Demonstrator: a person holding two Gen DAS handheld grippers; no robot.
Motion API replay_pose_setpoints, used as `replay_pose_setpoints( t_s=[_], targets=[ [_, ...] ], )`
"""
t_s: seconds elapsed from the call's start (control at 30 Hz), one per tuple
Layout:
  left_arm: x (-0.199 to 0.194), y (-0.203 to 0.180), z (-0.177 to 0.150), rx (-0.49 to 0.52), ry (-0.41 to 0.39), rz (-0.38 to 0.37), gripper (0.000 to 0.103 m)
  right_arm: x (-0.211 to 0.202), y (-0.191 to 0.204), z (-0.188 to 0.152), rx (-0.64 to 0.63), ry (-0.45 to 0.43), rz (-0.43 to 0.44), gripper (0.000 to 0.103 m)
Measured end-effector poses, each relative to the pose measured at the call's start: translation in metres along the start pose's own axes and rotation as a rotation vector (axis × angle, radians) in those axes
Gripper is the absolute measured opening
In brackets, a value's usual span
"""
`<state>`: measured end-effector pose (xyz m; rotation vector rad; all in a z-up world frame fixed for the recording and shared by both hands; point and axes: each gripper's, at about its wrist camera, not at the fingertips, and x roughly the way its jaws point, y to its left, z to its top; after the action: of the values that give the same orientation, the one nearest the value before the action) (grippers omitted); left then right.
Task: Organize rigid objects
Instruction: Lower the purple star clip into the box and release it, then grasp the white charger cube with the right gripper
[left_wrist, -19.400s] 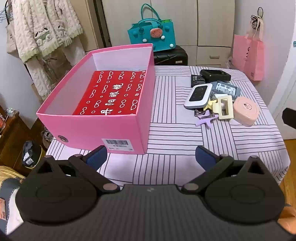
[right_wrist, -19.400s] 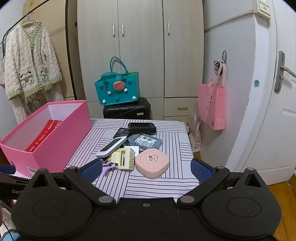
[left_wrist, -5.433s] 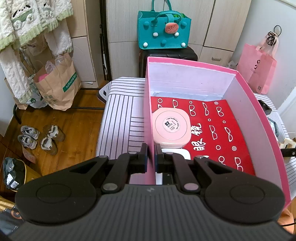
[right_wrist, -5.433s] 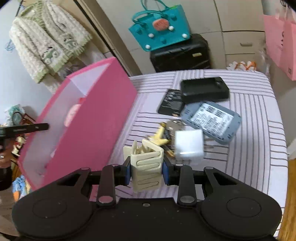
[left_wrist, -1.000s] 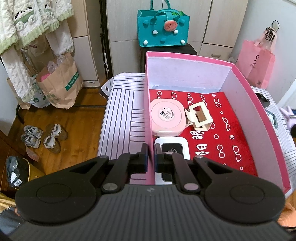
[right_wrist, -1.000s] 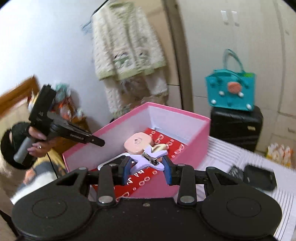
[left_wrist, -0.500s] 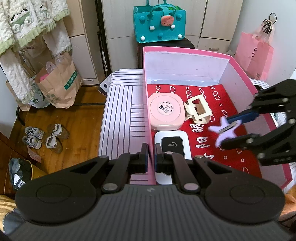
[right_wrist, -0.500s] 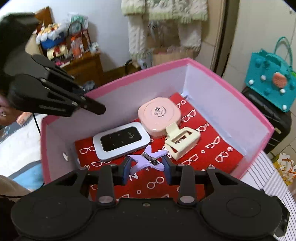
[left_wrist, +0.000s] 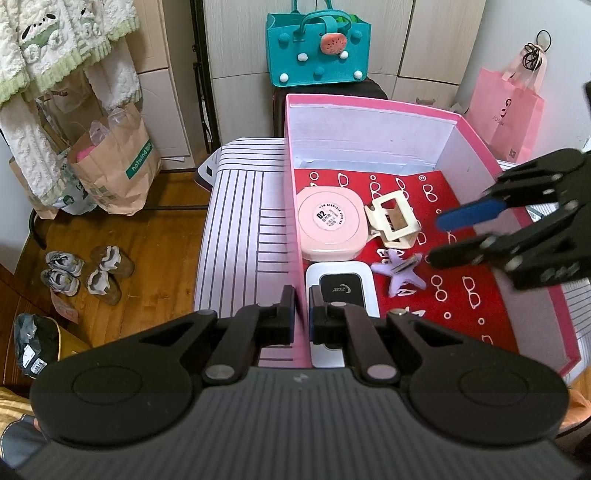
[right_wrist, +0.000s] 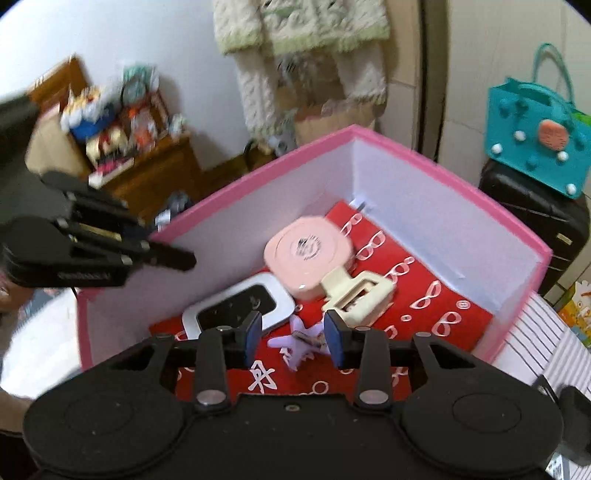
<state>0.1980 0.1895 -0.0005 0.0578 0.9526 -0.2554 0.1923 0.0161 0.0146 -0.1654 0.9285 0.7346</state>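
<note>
Hidden: the near end of the white router is covered by the left gripper; the right wrist view is blurred at its left edge.
Left gripper: closed on the near left wall of the pink box.
Right gripper: fingers parted, nothing held, poised above the purple star clip.
Purple star clip: lying on the red lining, just right of the router, near the cream hair claw.
Pink round case: touching the claw, beside the left wall.
Surroundings: striped tablecloth, teal bag, shoes on the floor.
</note>
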Motion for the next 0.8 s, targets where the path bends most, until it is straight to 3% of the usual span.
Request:
replay_pose_setpoints(
  t_s=[0.13,0.33,0.57,0.8],
  targets=[
    [0.000,0.000,0.000,-0.003,0.002,-0.001,0.006,-0.036,-0.013,-0.014,0.066,-0.085,-0.025,0.042],
    [0.000,-0.001,0.001,-0.007,0.000,0.002,0.006,-0.093,-0.041,-0.051,0.161,-0.180,-0.141,0.043],
    [0.001,0.001,0.000,-0.028,0.002,0.003,0.006,-0.127,-0.087,-0.111,0.321,-0.203,-0.290,0.046],
    [0.001,0.001,0.000,-0.040,0.004,0.009,0.006,-0.114,-0.109,-0.166,0.406,-0.167,-0.367,0.047]
  ],
)
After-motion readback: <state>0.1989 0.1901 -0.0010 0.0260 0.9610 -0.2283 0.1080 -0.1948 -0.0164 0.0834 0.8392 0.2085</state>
